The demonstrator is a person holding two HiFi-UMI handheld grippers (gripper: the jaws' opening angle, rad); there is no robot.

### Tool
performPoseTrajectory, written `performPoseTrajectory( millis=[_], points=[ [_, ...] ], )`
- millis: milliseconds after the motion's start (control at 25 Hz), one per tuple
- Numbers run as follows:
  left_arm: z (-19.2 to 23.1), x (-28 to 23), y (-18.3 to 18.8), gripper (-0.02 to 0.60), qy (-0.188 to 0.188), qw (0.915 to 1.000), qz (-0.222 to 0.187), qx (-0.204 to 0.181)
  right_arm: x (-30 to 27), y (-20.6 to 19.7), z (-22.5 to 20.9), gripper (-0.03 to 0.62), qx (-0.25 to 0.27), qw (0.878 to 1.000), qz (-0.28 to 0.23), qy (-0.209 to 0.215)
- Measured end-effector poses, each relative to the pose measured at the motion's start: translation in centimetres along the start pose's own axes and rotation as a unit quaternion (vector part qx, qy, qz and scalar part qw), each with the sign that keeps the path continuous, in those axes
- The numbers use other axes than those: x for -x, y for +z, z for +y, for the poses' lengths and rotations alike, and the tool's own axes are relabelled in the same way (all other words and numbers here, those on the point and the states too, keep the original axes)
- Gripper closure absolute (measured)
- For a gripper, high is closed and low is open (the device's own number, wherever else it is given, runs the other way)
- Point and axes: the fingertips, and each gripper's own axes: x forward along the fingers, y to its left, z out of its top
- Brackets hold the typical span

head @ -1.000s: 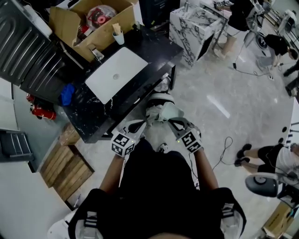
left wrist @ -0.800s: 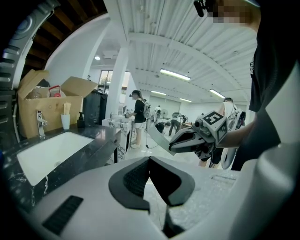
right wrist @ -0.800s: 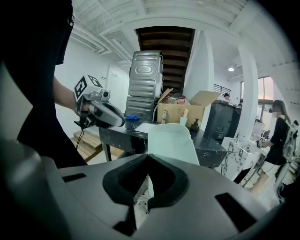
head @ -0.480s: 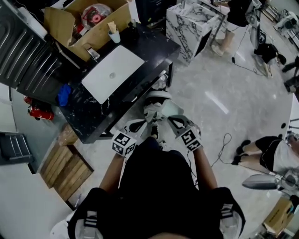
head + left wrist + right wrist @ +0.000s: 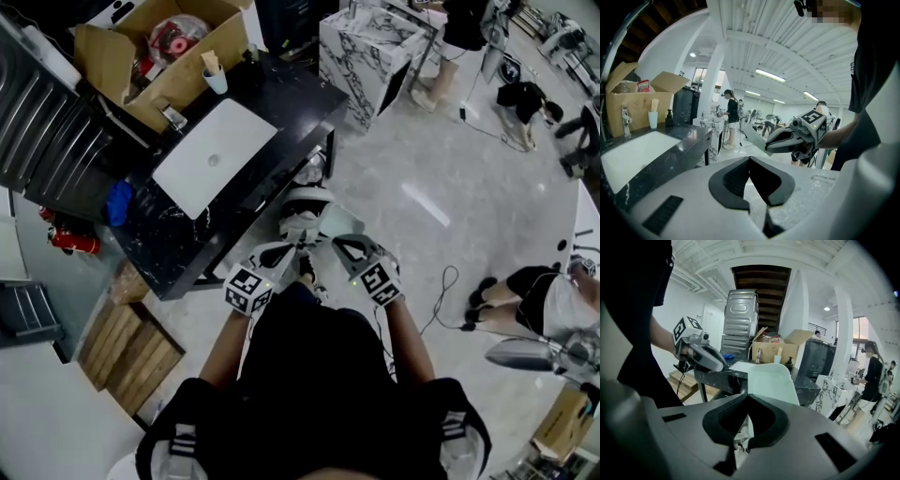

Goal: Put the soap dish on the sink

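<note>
The right gripper (image 5: 336,246) clamps the pale soap dish (image 5: 771,383), which juts out past its jaws, well short of the sink (image 5: 214,157) and off the front edge of the black counter (image 5: 286,98). The left gripper (image 5: 284,251) is just beside it, jaws together on nothing. Bare floor (image 5: 412,169) lies right of the sink

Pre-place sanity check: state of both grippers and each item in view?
soap dish: clamped by the right gripper, not yet on the sink
right gripper: shut on soap dish
left gripper: fingers together, empty
sink: basin empty
cardboard box: flaps open
</note>
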Motion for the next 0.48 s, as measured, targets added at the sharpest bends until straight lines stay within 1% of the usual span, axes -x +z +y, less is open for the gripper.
performPoseTrajectory(
  millis=[160,320,480],
  points=[
    [0.4,-0.7,0.4,0.581,-0.004,1.0000,-0.003,-0.003,-0.1,-0.5,-0.5,0.597,0.003,1.000,0.005,-0.004],
    [0.7,-1.2,0.0,0.581,-0.006,1.0000,0.002,0.003,-0.1,-0.9,-0.6,0.597,0.000,1.000,0.011,-0.003],
    [1.1,-2.2,0.5,0.581,-0.011,0.9999,0.004,0.004,-0.2,-1.1,-1.8,0.597,-0.002,1.000,0.015,-0.006]
  ],
)
